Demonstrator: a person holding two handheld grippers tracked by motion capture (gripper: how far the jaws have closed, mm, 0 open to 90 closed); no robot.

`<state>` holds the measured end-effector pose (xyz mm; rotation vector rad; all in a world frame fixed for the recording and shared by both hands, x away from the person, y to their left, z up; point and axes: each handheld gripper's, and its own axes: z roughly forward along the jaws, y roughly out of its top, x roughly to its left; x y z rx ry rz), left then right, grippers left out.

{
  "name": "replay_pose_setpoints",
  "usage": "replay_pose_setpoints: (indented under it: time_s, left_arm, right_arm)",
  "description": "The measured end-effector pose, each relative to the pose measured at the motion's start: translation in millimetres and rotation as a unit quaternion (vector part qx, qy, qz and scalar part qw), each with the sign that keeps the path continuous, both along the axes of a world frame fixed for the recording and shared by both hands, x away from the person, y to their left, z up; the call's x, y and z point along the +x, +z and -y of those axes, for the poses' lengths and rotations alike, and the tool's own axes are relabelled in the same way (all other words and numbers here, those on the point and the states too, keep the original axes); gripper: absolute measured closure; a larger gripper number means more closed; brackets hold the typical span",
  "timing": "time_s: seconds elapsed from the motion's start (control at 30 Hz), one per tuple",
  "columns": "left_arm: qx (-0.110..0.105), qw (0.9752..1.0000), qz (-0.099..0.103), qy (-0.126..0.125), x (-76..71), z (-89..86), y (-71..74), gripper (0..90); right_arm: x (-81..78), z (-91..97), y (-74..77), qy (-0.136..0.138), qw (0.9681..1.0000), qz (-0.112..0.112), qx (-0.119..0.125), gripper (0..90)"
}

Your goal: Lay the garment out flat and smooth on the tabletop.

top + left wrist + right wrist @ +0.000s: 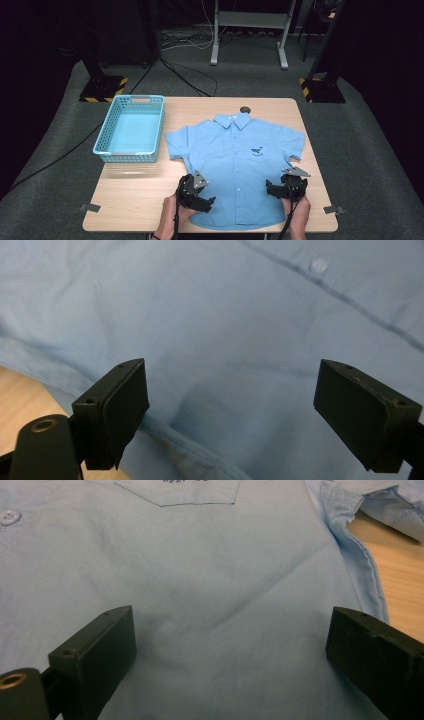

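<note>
A light blue short-sleeved shirt (239, 165) of thin woven cotton lies flat, front up, across the middle of the pale wood-grain tabletop (130, 200), collar toward the far edge and hem toward the person. Its cloth shows soft creases, a stitched button placket with small white buttons, and a chest pocket bearing a small dark emblem too small to read. To its left stands a rectangular turquoise plastic basket (131, 128) with perforated walls.

The left hand-held gripper (196, 192) hovers over the shirt's lower left edge, its matte black blocky jaws spread wide with only cloth beneath them. The right hand-held gripper (287, 186) sits over the lower right side, jaws likewise spread apart and pinching nothing.

The hem's middle runs close to the near tabletop edge; both hands partly cover its corners.
</note>
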<state>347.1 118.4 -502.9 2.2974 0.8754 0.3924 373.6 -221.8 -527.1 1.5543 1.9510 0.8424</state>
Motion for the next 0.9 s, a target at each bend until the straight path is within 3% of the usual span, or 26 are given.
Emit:
replay_pose_setpoints:
  time_s: [0.13, 0.27, 0.33, 0.5, 0.77, 0.9]
  left_arm:
    - [0.013, 0.9997, -0.011, 0.015, -4.7, -15.9, -12.1, 14.2]
    - [0.001, 0.9996, -0.012, 0.024, -9.9, -28.6, -13.9, 14.0]
    - [-0.01, 0.9992, -0.023, 0.031, -17.7, -51.6, -15.6, 13.8]
    - [-0.023, 0.9984, -0.011, 0.051, -30.1, -78.9, -19.0, 12.4]
    - [-0.04, 0.9969, 0.002, 0.068, -29.9, -80.8, -23.1, 8.1]
    - [-0.059, 0.9949, 0.008, 0.081, -27.4, -87.9, -19.6, 4.5]
  right_arm:
    - [0.1, -0.1, 0.0, 0.0, 1.0, 0.0, 0.0, 5.0]
    - [0.1, 0.0, 0.0, 0.0, 1.0, 0.0, 0.0, 4.9]
    - [0.1, 0.1, 0.0, -0.001, 1.0, 0.0, -0.001, 4.9]
    - [0.2, 0.0, 0.0, -0.001, 1.0, 0.0, -0.001, 4.8]
    - [0.0, -1.4, 0.2, 0.003, 1.0, -0.001, -0.005, 3.3]
    - [0.1, -1.8, 1.3, 0.009, 0.9999, -0.003, -0.007, 1.1]
